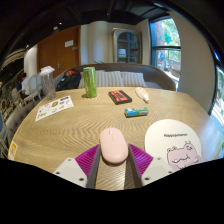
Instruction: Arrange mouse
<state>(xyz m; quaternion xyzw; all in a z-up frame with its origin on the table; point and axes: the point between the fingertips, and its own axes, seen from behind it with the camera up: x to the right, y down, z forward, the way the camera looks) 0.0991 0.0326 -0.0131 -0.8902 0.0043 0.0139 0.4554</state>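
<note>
The tool [113,160] has its two fingers closed on a pale pink, rounded computer mouse [113,145], the magenta pads [87,158] pressing against its left and right flanks. The mouse sits low over the light wooden round bench [60,135], its nose pointing away from the tool toward the middle of the bench. Just ahead and to the right lies a white round mouse mat with a cartoon animal printed on it [174,140], near the mouse but apart from it. Beyond, in the middle of the bench, lies a small dark rectangular box [120,97], with a tall green cylindrical cup [89,82] standing to its left and a printed paper sheet [54,107] lying further left.
</note>
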